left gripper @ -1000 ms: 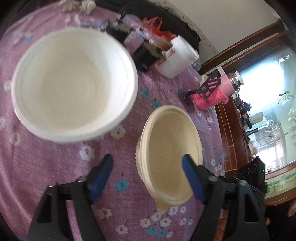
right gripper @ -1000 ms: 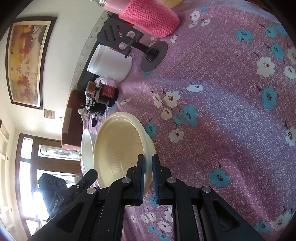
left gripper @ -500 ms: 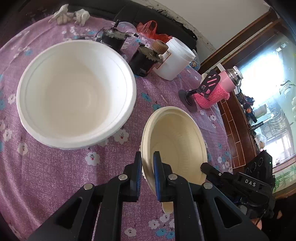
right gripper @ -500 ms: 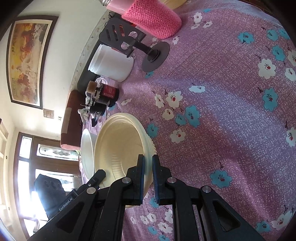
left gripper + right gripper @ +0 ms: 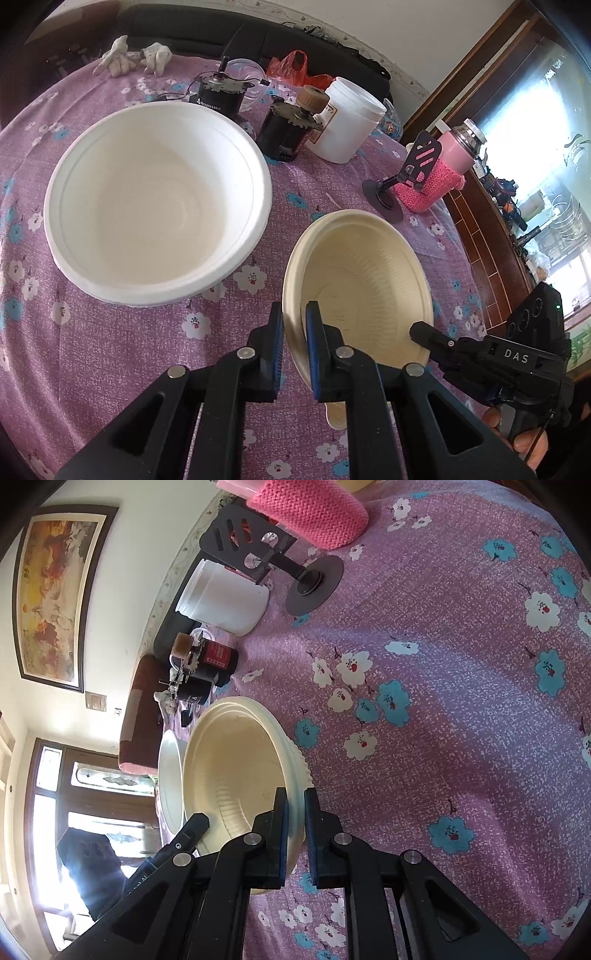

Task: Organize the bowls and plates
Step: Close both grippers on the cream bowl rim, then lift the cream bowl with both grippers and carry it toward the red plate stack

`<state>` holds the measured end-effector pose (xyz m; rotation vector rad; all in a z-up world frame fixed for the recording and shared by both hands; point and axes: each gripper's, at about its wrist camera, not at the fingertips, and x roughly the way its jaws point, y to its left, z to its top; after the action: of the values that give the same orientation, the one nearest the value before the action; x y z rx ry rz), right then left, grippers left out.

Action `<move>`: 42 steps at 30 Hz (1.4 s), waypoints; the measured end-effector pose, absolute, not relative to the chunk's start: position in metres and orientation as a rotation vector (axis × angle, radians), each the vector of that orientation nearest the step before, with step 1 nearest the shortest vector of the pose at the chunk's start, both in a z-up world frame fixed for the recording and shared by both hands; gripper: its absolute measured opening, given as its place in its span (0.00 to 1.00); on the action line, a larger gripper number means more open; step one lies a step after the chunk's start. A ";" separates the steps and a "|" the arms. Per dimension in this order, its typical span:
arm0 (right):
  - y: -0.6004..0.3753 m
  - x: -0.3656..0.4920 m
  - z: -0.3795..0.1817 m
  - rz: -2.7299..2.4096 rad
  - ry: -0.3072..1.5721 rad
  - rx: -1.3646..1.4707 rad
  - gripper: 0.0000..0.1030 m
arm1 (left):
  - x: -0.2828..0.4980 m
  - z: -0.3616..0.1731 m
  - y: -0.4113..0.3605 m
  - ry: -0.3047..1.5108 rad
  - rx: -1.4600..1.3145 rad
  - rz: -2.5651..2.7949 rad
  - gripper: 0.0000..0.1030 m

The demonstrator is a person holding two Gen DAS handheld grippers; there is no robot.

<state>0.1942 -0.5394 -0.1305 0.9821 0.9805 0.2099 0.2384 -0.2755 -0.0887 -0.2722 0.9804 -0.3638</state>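
In the left wrist view, the left gripper (image 5: 294,347) covers the near rim of the cream bowl (image 5: 364,280) where its jaws close on it, and its black arms run off the bottom edge. The white bowl (image 5: 155,206) hides the cloth beneath it. The person's hand (image 5: 517,439) is mostly behind the other gripper's housing; only fingertips show. Things beyond the window at right are too small and washed out to name.

In the right wrist view, the cream bowl (image 5: 236,771) hides nearly all of the white bowl (image 5: 170,779), leaving a sliver of rim. The pink knitted sleeve (image 5: 310,509) is cut by the top edge. Glare blurs the doorway at lower left.
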 end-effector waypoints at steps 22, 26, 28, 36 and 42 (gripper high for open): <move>-0.528 0.179 -0.127 0.178 0.916 0.957 0.09 | 0.229 -0.088 -0.279 0.915 -0.204 -0.331 0.10; -0.526 0.176 -0.127 0.173 0.906 0.953 0.09 | 0.229 -0.088 -0.280 0.908 -0.195 -0.328 0.10; -0.525 0.176 -0.126 0.170 0.901 0.943 0.09 | 0.228 -0.089 -0.280 0.905 -0.191 -0.325 0.10; -0.521 0.178 -0.124 0.165 0.872 0.908 0.09 | 0.230 -0.092 -0.278 0.902 -0.198 -0.324 0.10; -0.518 0.177 -0.125 0.141 0.850 0.919 0.11 | 0.229 -0.091 -0.278 0.898 -0.199 -0.328 0.10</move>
<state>0.1767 -0.5179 -0.1251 0.9189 0.8499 0.1412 0.2292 -0.2784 -0.0913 -0.1994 0.8981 -0.3279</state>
